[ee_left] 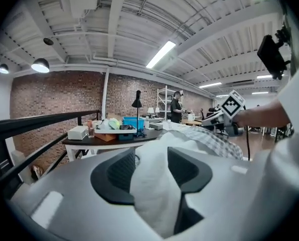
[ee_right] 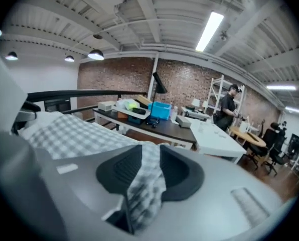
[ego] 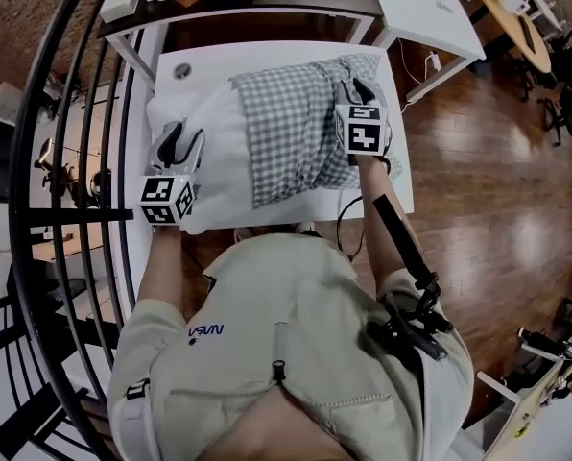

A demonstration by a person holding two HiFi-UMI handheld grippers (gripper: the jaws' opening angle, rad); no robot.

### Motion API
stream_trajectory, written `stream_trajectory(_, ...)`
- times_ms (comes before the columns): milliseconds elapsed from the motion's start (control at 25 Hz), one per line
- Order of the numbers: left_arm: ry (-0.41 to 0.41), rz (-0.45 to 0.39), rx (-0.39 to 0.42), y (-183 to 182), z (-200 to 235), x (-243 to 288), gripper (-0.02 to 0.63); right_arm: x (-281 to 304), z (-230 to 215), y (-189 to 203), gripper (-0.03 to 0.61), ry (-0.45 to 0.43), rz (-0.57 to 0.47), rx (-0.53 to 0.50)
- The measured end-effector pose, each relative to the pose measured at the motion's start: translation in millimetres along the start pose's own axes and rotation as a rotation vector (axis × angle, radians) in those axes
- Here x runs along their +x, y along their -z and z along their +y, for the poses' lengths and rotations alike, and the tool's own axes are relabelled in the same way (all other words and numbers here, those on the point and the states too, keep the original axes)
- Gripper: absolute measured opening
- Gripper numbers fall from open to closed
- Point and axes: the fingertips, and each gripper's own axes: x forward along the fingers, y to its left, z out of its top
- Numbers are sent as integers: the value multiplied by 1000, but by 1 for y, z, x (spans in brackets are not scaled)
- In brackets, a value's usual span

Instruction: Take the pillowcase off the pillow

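While pillow [ego: 219,157] tops white table [ego: 267,56], brick-wall rm [ee_left: 49,98], L tool [ego: 180,134] ajar round it, R tool [ego: 359,90] ajar round pillowcase [ego: 286,133].

Black railing [ego: 75,215] hems the table's [ego: 257,54] left; the pillow [ego: 219,152] covers its top; open floor [ego: 478,161] right.

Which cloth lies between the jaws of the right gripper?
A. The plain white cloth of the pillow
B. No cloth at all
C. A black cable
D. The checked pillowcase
D: in the right gripper view, a fold of the checked pillowcase runs up between the two dark pads of the right gripper. The plain white pillow is between the jaws of the left gripper instead.
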Motion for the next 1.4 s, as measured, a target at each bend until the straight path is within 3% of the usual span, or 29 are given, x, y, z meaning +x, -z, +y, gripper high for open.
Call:
stream_trajectory(120, -4, -26, 29, -13, -20, -23, 187, -41, 36, 1, 118, -68, -58, 19)
stream_trajectory(240, 73, 2, 54, -5, -72, -44, 198, -79, 70, 18, 119, -135, -67, 26)
stream_trajectory(440, 153, 143, 39, 41, -126, -43, 241, -124, 122, 73, 144, -229, 26, 50)
stream_trajectory(680, 133, 303, 153, 86, -125, -49, 259, -130, 166, 131, 179, -305, 168, 17)
stream_trajectory(880, 118, 354, 240, 104, -116, -37, 107, -105, 173, 147, 176, -281, 205, -56)
stream_trajectory(960, 114, 328, 248, 92, -114, -34, 23, -102, 170, 144, 94, -255, 203, -97)
stream_trajectory(1040, 89, 270, 222, 66, -106, -33, 17, -105, 156, 133, 32, -217, 170, -91)
stream_trajectory(1240, 3, 120, 195, -2, -60, -26, 15, -114, 97, 87, 21, -66, 45, -86)
stream_trajectory(1400, -52, 73, 119, -17, -29, -28, 15, -118, 49, 78, 20, 43, 59, -130)
